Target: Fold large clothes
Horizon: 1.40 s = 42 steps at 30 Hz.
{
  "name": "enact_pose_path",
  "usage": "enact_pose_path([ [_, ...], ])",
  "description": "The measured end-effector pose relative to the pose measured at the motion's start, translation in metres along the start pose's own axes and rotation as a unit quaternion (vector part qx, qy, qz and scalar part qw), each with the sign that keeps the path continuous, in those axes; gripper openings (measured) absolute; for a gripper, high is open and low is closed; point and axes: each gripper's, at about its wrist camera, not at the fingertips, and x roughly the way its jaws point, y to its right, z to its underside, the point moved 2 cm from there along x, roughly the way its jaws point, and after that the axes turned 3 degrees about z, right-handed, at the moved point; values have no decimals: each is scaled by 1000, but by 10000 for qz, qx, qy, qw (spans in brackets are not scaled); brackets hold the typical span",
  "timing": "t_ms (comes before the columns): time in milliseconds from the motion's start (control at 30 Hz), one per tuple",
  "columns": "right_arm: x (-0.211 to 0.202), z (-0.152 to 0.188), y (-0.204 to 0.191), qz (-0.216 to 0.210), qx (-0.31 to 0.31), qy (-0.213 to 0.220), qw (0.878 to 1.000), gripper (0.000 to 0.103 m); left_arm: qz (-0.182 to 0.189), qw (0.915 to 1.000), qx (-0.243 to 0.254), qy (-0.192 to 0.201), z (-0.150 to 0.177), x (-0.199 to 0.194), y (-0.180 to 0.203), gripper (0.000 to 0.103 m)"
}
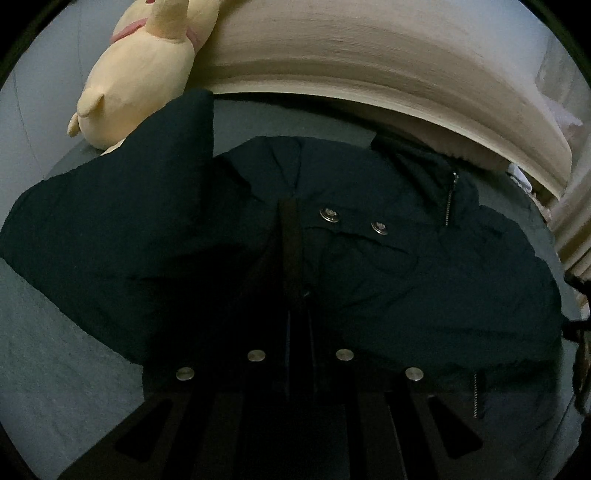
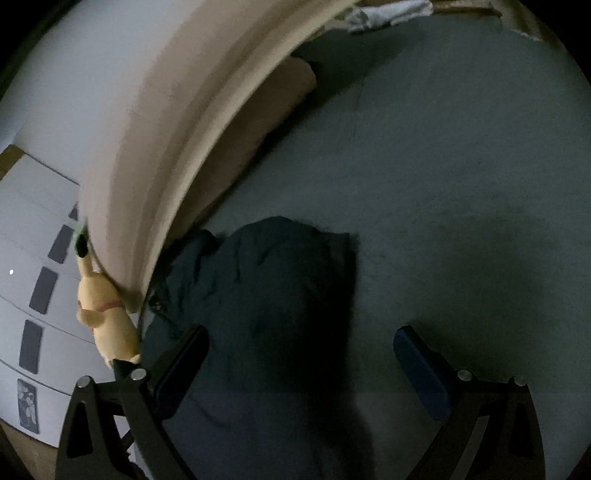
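Your left gripper (image 1: pixel 291 221) has its two fingers pressed together over the dark navy jacket (image 1: pixel 369 258). The fingertips sit just left of a pair of metal snap buttons (image 1: pixel 354 220) on the front placket, but the light is too dim to say whether any fabric is pinched between them. The jacket lies spread on the grey bed cover (image 1: pixel 44 369), one sleeve (image 1: pixel 122 206) reaching up and to the left, its end close to a yellow plush toy (image 1: pixel 147 66) that leans at the beige headboard (image 1: pixel 369 74). A zipper (image 1: pixel 451 199) runs down near the collar on the right.

Your right gripper (image 2: pixel 301 363) has its jaws spread wide — the blue-padded fingers (image 2: pixel 419 373) stand well apart. In the right wrist view the left finger is over the jacket's dark cloth (image 2: pixel 266 295), while the right finger is over bare cover (image 2: pixel 443 166). Nothing is clamped between them. From this side the jacket lies bunched against the headboard's (image 2: pixel 155 129) lower edge, with the plush toy (image 2: pixel 107 321) just beyond it on the left. A pale crumpled cloth (image 2: pixel 384 14) lies at the far end of the bed.
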Motion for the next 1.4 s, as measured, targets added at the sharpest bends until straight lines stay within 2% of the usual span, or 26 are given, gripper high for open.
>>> enact_pose_path([
  [33,8,0,0,-27,-8,-106,9999,96,-3,10000,15,11,1,0,0,8],
  [67,13,-1,-1,-10,-52,-159,9999,80,-5,10000,25,21,0,4,-1,8],
  [100,16,-1,-3,52,-119,-179,9998,54,0,10000,31,29,2,3,-3,9],
  [133,18,-2,-6,18,-171,-209,9996,45,20,10000,25,31,3,4,-5,9],
  [167,18,-3,-7,-31,-190,-213,9996,41,25,10000,22,31,1,5,-5,9],
  [200,17,-4,-9,22,-281,-176,9994,31,35,10000,29,31,1,5,-6,9],
  [267,23,-2,-17,354,-619,-179,9973,22,11,10000,65,24,2,8,-5,9],
  [333,31,1,-19,669,-869,-167,9938,22,-52,9999,146,10,4,12,-4,10],
  [433,32,3,-21,880,-989,-104,9911,22,-118,9997,198,-17,4,15,-2,10],
  [500,25,4,-29,1146,-1129,-16,9870,34,-176,9996,205,-39,3,16,-1,10],
  [567,9,9,-42,1316,-1392,208,9813,37,-242,9993,286,-70,2,17,1,10],
  [600,-3,13,-49,1363,-1523,387,9781,47,-242,9992,297,-85,1,17,1,10],
  [667,-35,26,-64,1288,-1660,829,9742,55,-213,9993,280,-115,0,17,0,10],
  [733,-58,43,-76,924,-1779,1001,9746,58,-192,9994,265,-130,-1,17,-1,10],
  [800,-67,63,-86,519,-1921,904,9758,58,-214,9993,292,-127,0,17,-1,10],
  [867,-58,78,-87,261,-1996,585,9778,58,-221,9992,297,-126,1,15,-1,10],
  [900,-51,83,-82,258,-1963,430,9793,58,-216,9993,291,-129,1,15,-2,10],
  [967,-27,88,-62,649,-1787,180,9816,59,-196,9993,274,-131,0,16,-2,10],
  [1033,-6,88,-39,608,-1454,-174,9874,59,-189,9993,295,-131,3,14,-3,11],
  [1100,-5,88,-35,559,-1493,-5,9872,59,-184,9993,308,-127,2,15,-3,12],
  [1333,3,94,-36,873,-1718,89,9812,59,-234,9989,381,-112,2,19,-1,13],
  [1367,5,95,-46,964,-1781,59,9793,63,-264,9986,447,-141,0,18,1,13],
  [1400,7,95,-55,1070,-1867,17,9766,71,-337,9975,602,-157,-2,14,5,17],
])
